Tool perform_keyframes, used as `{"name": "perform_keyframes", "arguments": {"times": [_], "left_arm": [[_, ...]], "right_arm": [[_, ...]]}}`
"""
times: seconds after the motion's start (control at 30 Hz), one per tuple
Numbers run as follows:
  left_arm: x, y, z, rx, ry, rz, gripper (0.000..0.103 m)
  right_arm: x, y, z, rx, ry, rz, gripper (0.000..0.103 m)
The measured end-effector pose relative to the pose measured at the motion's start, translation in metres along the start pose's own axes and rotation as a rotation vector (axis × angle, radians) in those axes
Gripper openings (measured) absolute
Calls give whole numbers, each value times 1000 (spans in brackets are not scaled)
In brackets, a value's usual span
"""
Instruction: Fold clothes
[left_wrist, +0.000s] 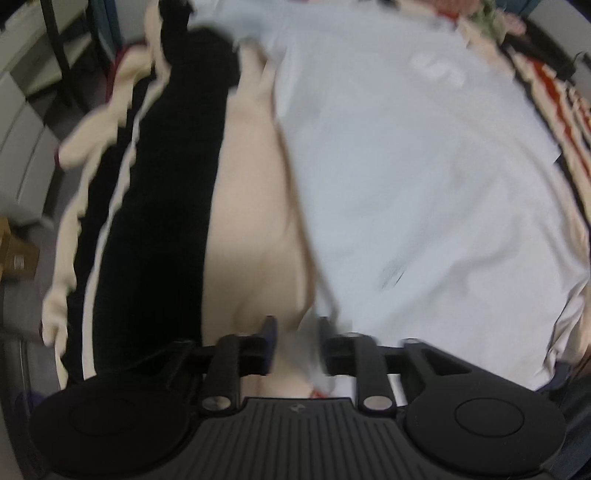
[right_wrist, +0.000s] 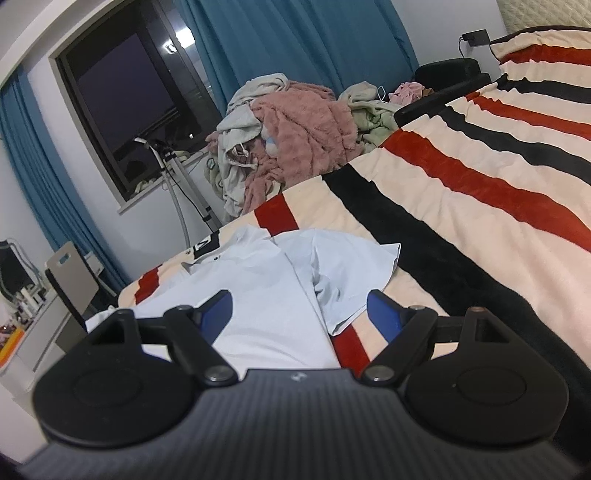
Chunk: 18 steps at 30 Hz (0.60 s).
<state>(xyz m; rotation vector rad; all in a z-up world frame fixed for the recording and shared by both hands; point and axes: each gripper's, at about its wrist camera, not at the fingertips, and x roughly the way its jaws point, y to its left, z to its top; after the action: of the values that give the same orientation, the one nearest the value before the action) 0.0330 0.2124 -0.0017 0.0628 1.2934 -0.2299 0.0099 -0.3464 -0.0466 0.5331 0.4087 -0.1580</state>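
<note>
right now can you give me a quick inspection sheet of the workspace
surface: bed under a striped blanket in cream, red and black
job's things: pale blue polo shirt spread flat, one sleeve out to the side
clutter: heap of unfolded clothes at the far edge of the bed
grippers: left tool partly open over the shirt's edge, view blurred; right tool open, empty
cables: charger lead by the wall
surroundings: blue curtains, dark window

Ahead of my right tongs the striped bed lies flat and open past the pale shirt, with only the heaped laundry pile blocking its far left edge.
</note>
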Motion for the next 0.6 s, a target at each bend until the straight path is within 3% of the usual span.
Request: {"name": "perform_keyframes", "arguments": {"times": [0.07, 0.13, 0.27, 0.4, 0.47, 0.6], "left_arm": [[-22, -10, 1, 4, -85, 11, 55], [-42, -28, 10, 4, -188, 4, 66], [-75, -87, 18, -16, -383, -14, 79], [-98, -153, 34, -60, -550, -78, 81], [-87, -202, 63, -71, -611, -82, 83], [-82, -255, 69, -41, -683, -82, 84]], "right_arm": [[0, -1, 1, 5, -2, -3, 81], [1, -2, 2, 9, 0, -3, 81], [5, -5, 3, 33, 13, 2, 81], [11, -13, 8, 68, 28, -3, 81], [15, -16, 10, 74, 36, -11, 81], [26, -20, 18, 68, 49, -13, 81]]}}
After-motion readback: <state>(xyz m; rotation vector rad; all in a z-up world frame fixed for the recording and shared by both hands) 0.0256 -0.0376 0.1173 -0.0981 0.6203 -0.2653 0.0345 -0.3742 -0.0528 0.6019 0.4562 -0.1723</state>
